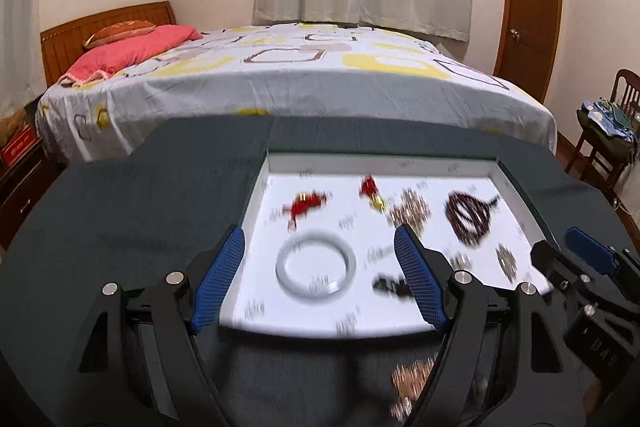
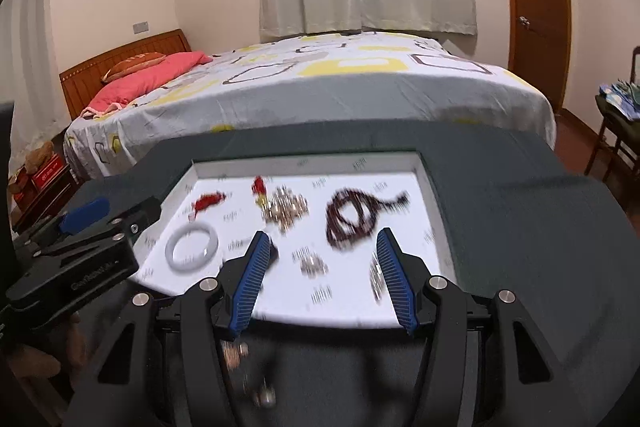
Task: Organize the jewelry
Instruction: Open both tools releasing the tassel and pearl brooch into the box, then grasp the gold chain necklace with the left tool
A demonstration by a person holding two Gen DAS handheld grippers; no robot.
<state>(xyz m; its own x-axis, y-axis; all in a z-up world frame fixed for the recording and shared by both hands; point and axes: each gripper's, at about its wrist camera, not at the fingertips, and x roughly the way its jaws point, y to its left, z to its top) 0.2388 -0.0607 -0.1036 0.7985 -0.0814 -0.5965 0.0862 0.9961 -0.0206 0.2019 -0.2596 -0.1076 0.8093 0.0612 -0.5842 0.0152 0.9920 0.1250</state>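
A shallow white tray point(image 1: 380, 162) point(image 2: 304, 163) lies on a dark grey cloth. In it are a white bangle point(image 1: 316, 269) point(image 2: 192, 247), two red knot charms point(image 1: 306, 205) point(image 2: 206, 203), a gold bead bracelet point(image 1: 412, 211) point(image 2: 284, 209), a dark brown bead necklace point(image 1: 470, 217) point(image 2: 354, 217) and small silver pieces point(image 2: 312, 263). My left gripper point(image 1: 320, 235) is open above the tray's near left part, over the bangle, holding nothing. My right gripper point(image 2: 323, 235) is open over the near right part, also with nothing in it. A pinkish bead strand point(image 1: 412, 383) point(image 2: 236, 351) lies blurred on the cloth in front of the tray.
The grey cloth point(image 1: 140, 211) covers the table around the tray. Behind it stands a bed point(image 1: 300, 75) with a patterned sheet and pink pillow. A wooden chair point(image 1: 608, 131) with cloth on it is at the right, a door point(image 1: 528, 3) behind it.
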